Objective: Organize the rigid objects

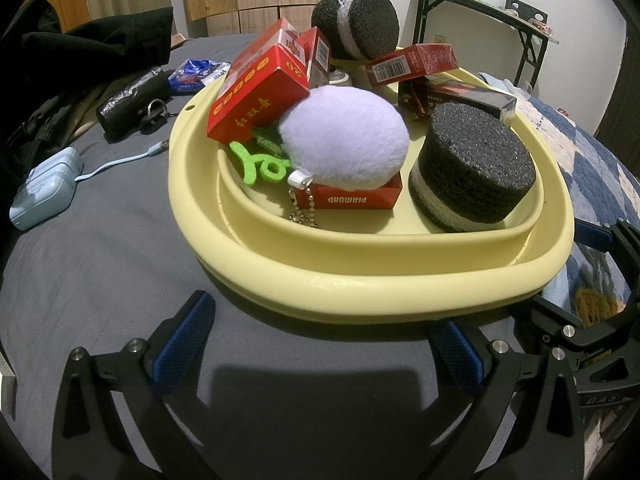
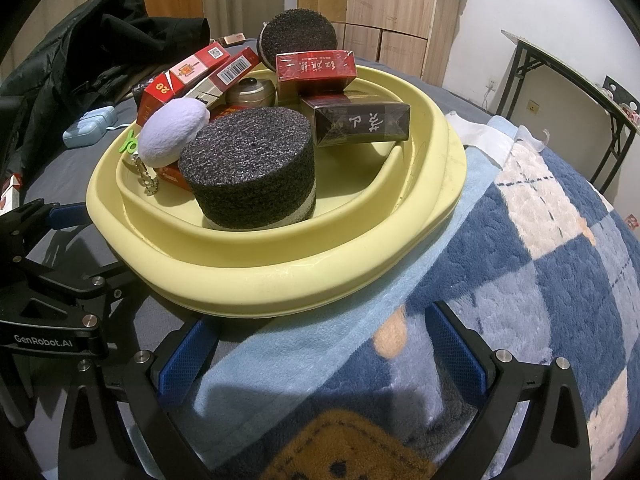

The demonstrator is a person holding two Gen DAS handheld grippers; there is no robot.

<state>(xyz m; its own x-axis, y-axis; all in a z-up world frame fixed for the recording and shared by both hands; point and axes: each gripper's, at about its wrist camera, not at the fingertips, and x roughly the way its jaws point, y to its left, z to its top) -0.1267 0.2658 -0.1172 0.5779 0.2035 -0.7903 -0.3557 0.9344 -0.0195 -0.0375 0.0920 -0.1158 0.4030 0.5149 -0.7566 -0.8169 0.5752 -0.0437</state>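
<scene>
Foam pucks [image 1: 472, 164]: 3 (tray [image 1: 360, 276])

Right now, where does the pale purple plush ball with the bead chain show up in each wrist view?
Left wrist: the plush ball sits near the picture's centre, on a red box, inside the yellow basin.
Right wrist: the plush ball lies upper left, partly behind the near black foam cylinder.
Shared landmark: that foam cylinder, beside the ball in both.
</scene>
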